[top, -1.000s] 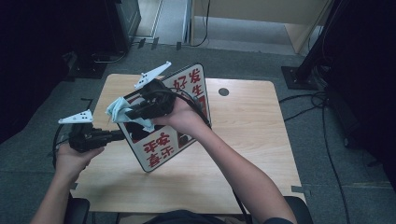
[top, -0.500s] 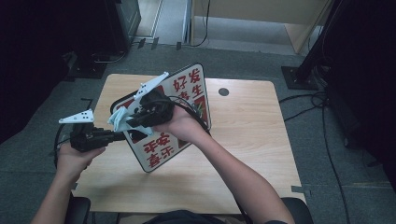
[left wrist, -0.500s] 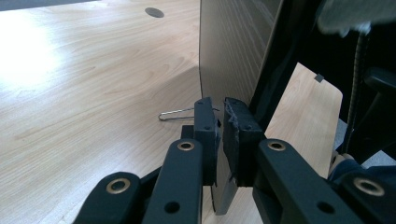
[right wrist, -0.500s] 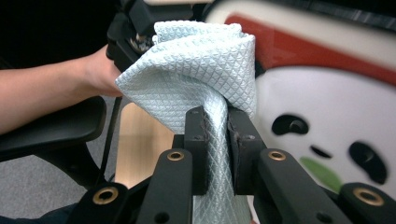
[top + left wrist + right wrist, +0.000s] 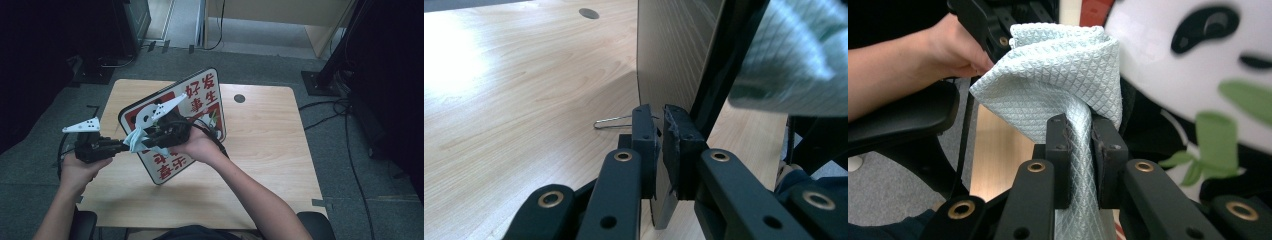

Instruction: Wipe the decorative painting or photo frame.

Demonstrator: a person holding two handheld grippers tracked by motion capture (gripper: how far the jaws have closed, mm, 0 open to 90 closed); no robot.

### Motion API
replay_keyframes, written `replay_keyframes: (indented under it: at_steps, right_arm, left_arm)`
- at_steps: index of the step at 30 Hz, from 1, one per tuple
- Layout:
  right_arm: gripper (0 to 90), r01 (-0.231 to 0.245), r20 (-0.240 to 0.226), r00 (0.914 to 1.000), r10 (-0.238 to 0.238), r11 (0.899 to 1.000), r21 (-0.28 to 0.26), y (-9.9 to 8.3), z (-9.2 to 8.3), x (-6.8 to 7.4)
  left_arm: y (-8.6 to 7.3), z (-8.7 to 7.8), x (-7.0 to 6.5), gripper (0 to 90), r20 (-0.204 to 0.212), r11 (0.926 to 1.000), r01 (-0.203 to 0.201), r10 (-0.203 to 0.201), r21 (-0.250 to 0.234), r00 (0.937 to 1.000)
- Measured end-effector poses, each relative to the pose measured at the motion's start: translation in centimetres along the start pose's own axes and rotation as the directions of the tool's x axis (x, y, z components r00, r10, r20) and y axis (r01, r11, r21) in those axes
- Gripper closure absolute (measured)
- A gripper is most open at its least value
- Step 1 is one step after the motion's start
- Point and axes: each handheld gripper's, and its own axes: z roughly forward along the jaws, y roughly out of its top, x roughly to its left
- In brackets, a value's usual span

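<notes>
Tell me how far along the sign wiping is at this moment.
Set up: the left gripper is shut on the edge of the sign, holding it tilted up off the table. In hand: the right gripper is shut on the pale blue cloth, which is at the sign's panda face. Left: how much is already wiped cannot be told; no cleaned patch stands out.

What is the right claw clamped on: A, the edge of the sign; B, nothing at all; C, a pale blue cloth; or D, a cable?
C: in the right gripper view the right claw pinches the pale blue cloth between its pads, next to the panda sign.
</notes>
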Motion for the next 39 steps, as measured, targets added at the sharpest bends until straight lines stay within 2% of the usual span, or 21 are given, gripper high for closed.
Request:
replay_keyframes:
  at_steps: [9, 14, 22, 26, 32, 39]
  right_arm:
    - [80.8, -0.028, -0.013, 0.9995, 0.028, 0.999, 0.043, -2.2, 1.3, -0.1]
    - [80.7, -0.008, -0.011, 0.9999, 0.008, 0.999, 0.034, -3.6, 1.9, -0.1]
    - [80.7, -0.034, -0.016, 0.9992, 0.036, 0.995, 0.094, -6.5, 3.6, -0.1]
    - [80.7, -0.051, -0.011, 0.9986, 0.052, 0.996, 0.067, -8.4, 4.2, -0.2]
    - [80.7, -0.090, -0.014, 0.9957, 0.092, 0.992, 0.093, -10.9, 5.2, -0.4]
    - [80.7, -0.100, -0.019, 0.9946, 0.102, 0.990, 0.103, -12.6, 5.9, -0.6]
  left_arm:
    - [0.0, 0.0, 0.0, 83.6, -0.004, 1.0000, -0.003, 0.003, 0.006, 1.0000]
    - [0.0, 0.0, 0.1, 82.9, -0.009, 1.0000, -0.005, 0.005, 0.005, 0.9999]
    - [-0.1, 0.0, 0.0, 82.6, -0.009, 1.0000, -0.002, 0.002, 0.008, 1.0000]
    - [-0.1, 0.0, 0.1, 82.5, -0.004, 1.0000, 0.002, -0.002, 0.009, 1.0000]
    - [-0.1, 0.1, 0.0, 82.5, -0.006, 1.0000, 0.000, 0.000, 0.008, 1.0000]
    - [-0.2, 0.1, 0.0, 82.0, -0.006, 1.0000, 0.001, -0.001, 0.008, 1.0000]
